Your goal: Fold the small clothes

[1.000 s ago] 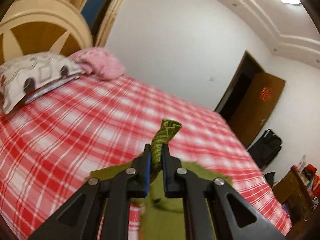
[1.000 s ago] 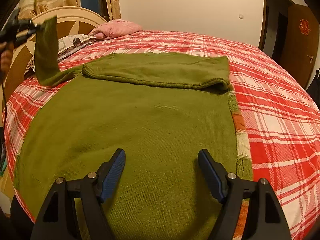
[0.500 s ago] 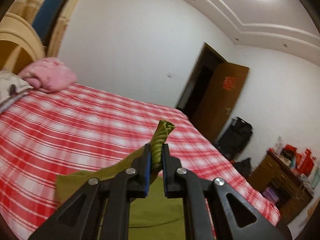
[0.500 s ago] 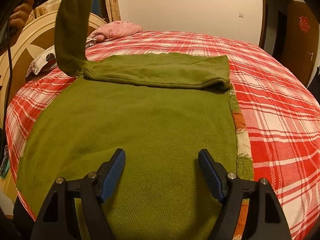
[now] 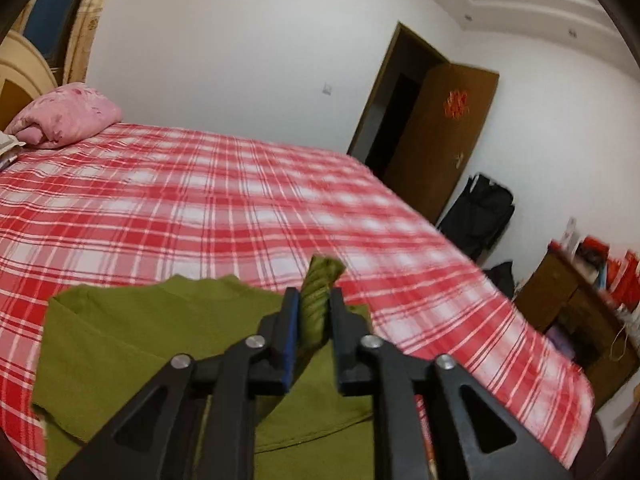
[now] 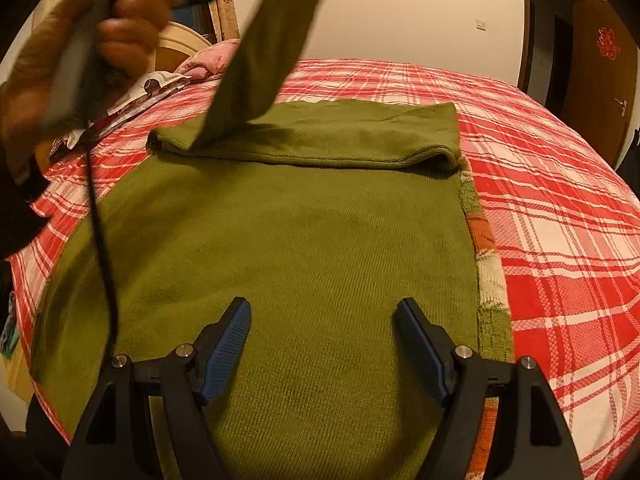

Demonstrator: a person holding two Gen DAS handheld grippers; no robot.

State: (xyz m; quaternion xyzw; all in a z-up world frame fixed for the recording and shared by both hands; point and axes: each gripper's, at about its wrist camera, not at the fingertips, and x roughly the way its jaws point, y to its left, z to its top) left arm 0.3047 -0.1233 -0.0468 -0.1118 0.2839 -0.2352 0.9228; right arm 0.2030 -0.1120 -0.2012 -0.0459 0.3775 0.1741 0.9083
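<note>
The green sweater (image 6: 304,248) lies spread flat on the red plaid bed (image 6: 560,208), its body right under my right fingers (image 6: 324,344) and its far part already folded into a band ahead of them. Its sleeve (image 6: 260,52) hangs from my left fingers (image 5: 314,320), lifted up and to the left of my right ones, over the folded band, so I judge it can be laid across the body. My left fingers are opening now, the ribbed cuff (image 5: 320,296) between them, barely pinched if at all. My right fingers stand wide apart with nothing in them, hovering just above the knit. A pink pillow (image 5: 64,120) sits far ahead and left of my left fingers, well apart.
</note>
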